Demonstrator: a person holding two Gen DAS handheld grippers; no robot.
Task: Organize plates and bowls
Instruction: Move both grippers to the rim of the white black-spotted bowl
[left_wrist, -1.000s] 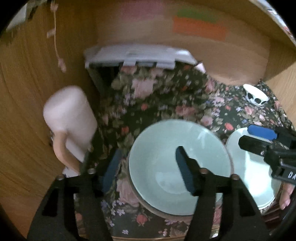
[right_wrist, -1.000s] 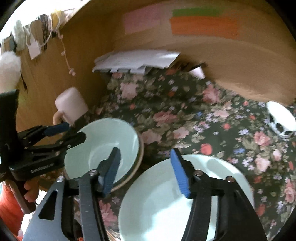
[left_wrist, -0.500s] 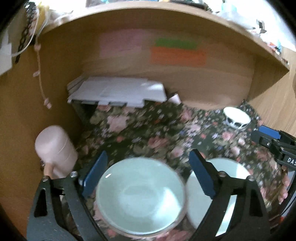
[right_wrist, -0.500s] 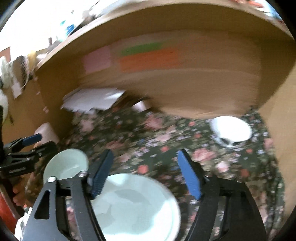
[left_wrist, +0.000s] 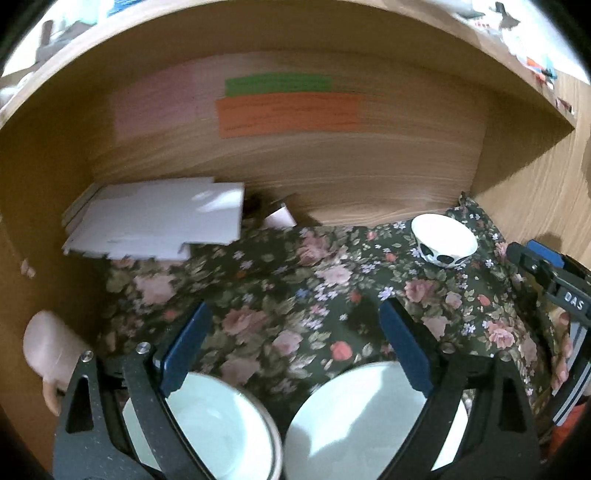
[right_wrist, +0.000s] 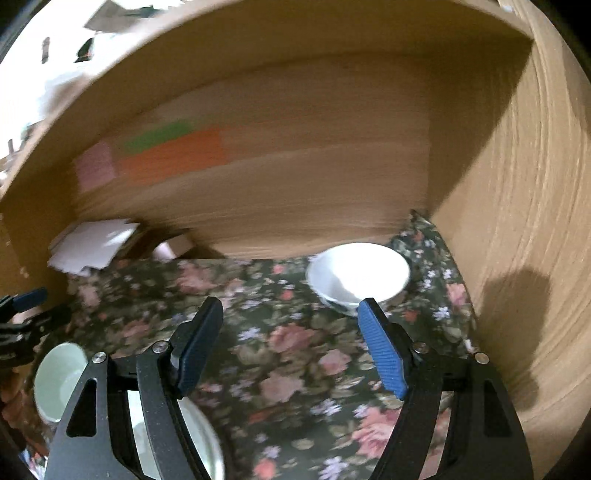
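Note:
A pale green bowl and a pale green plate lie side by side on the floral cloth at the near edge. A small white bowl with black spots stands at the back right; it also shows in the right wrist view. My left gripper is open and empty above the cloth, between and behind the green bowl and plate. My right gripper is open and empty, its right fingertip just in front of the white bowl. The green bowl and plate lie at its lower left.
The shelf has wooden back and side walls. A stack of white cardboard lies at the back left. A pink mug stands at the left wall. A small pink cup sits by the back wall.
Both grippers have drawn back and tilted up from the green dishes. The right gripper has swung right, so the white bowl now sits just beyond its right finger.

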